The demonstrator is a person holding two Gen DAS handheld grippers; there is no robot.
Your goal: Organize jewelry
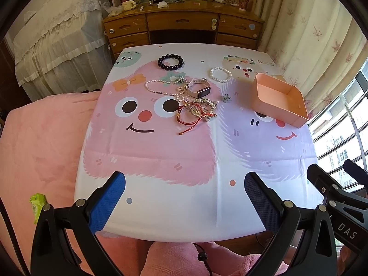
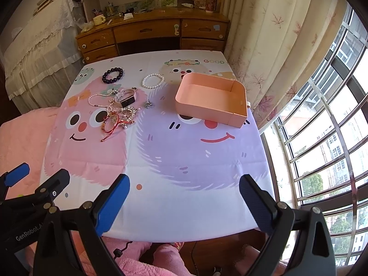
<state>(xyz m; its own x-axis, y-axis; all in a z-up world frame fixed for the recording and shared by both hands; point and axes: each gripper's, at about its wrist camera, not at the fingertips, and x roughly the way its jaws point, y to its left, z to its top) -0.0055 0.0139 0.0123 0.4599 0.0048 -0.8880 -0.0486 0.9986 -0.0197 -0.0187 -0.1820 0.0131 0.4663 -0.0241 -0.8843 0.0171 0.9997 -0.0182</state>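
Your left gripper (image 1: 185,186) hangs over the near edge of the surface (image 1: 161,211), tilted steeply down, its blue-padded jaws spread wide with nothing between them. Your right gripper (image 2: 184,187) sits just beside it at much the same downward tilt, jaws also wide apart and empty; each shows at the edge of the other's view. Both hover above the bare front part of the white cartoon-printed cloth, well apart from the jewelry.

Further back, on the pink monster print, lies a tangled cluster: a red cord bracelet (image 1: 187,116), a silver rhinestone piece (image 1: 205,104), a pale pink smartwatch (image 1: 199,89) and a long pearl necklace (image 1: 158,87). A small silver flower ornament (image 1: 226,97) lies just to its right. Behind them rest a dark round-bead bracelet (image 1: 170,62) and a white pearl bracelet (image 1: 220,74), apart from each other. To the right stands an empty peach plastic tray (image 2: 207,112), upright on the purple print.
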